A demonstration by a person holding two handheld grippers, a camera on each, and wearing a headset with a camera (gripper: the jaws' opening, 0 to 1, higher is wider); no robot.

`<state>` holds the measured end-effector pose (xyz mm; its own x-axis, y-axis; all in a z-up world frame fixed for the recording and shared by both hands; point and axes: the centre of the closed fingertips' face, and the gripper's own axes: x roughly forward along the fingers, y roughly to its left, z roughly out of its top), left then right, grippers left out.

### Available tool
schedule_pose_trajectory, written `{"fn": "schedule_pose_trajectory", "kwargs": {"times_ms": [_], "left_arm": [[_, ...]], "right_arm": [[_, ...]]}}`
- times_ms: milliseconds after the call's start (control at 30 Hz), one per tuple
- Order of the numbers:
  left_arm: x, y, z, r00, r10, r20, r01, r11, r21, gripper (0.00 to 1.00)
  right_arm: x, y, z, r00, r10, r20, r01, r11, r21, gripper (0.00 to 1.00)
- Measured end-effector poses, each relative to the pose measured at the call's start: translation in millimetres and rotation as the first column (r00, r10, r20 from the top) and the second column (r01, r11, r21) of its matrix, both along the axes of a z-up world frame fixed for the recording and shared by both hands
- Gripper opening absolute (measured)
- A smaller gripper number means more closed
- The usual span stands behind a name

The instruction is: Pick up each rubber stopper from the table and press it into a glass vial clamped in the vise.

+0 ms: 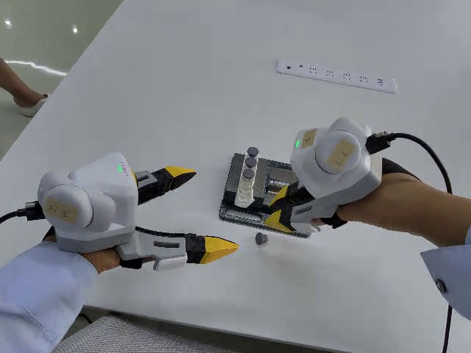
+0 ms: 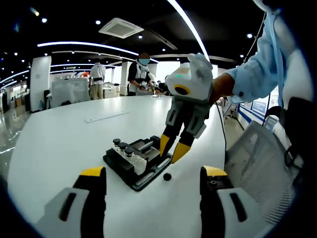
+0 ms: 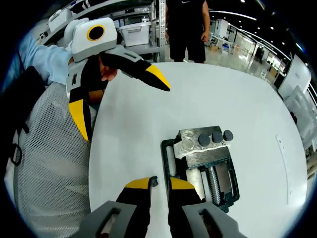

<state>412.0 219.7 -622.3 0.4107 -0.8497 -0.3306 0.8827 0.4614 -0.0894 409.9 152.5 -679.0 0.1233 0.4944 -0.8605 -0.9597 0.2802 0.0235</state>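
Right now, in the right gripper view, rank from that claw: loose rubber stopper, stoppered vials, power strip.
1. Loose rubber stopper, by the right claw tips.
2. Stoppered vials, ahead in the vise.
3. Power strip, far across the table.

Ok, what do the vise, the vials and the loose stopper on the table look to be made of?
Vise: apparently metal; a dark painted frame and a bare grey clamping block with a dull sheen.
Vials: clear and see-through, so glass or clear plastic; the look alone cannot settle which.
Loose stopper: matte dark grey with no glare, likely rubber.
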Motion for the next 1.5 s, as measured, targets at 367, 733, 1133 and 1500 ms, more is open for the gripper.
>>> {"fn": "schedule_pose_trajectory", "kwargs": {"times_ms": [367, 733, 1133, 1500], "left_arm": [[-3.9, -3.1, 1.0, 1.0, -0.01, -0.002, 0.01, 1.0, 0.003, 0.74], [-5.4, -4.6, 1.2, 1.0, -0.016, -0.003, 0.016, 1.0, -0.001, 0.74], [-6.2, -3.7, -0.2, 1.0, -0.01, -0.006, 0.01, 1.0, -0.003, 0.74], [-7.5, -6.3, 0.6, 1.0, -0.013, -0.004, 0.013, 1.0, -0.005, 0.73]], "right_arm": [[-6.6, 2.0, -20.5, 0.998, -0.054, -0.025, 0.053, 0.998, -0.027, 0.03], [-2.3, 10.1, -26.9, 0.994, -0.102, -0.039, 0.101, 0.994, -0.039, 0.01], [-10.0, 5.1, -27.4, 0.995, -0.079, -0.055, 0.075, 0.995, -0.067, 0.02], [-13.5, 11.0, -28.5, 0.994, -0.084, -0.069, 0.08, 0.995, -0.061, 0.04]]}}
